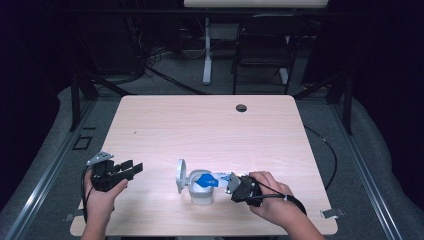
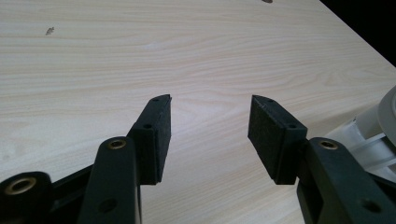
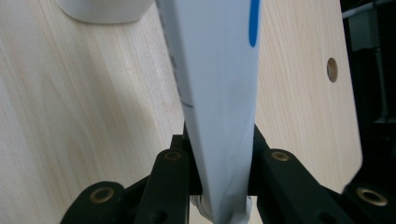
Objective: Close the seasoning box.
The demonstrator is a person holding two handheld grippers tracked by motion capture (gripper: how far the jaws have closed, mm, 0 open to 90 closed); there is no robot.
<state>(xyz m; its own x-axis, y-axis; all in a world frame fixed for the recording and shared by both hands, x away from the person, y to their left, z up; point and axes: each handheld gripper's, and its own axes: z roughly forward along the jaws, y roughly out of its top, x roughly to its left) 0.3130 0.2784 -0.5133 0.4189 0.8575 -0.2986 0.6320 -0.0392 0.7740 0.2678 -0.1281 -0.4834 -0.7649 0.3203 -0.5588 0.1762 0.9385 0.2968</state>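
A: Where was the white and blue tube point(image 1: 212, 180)?
B: Clamped in the right gripper point(image 1: 235, 184), nose over the white cup point(image 1: 201, 194) at 6 o'clock on the table point(image 1: 200, 120).
A: Left gripper point(image 1: 134, 169)?
B: At 8 o'clock, jaws wide, holding nothing.

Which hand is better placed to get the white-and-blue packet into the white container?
Right. Its tongs are shut on the packet, whose far end lies over the white container. The left tongs stand open and empty, off to the side.
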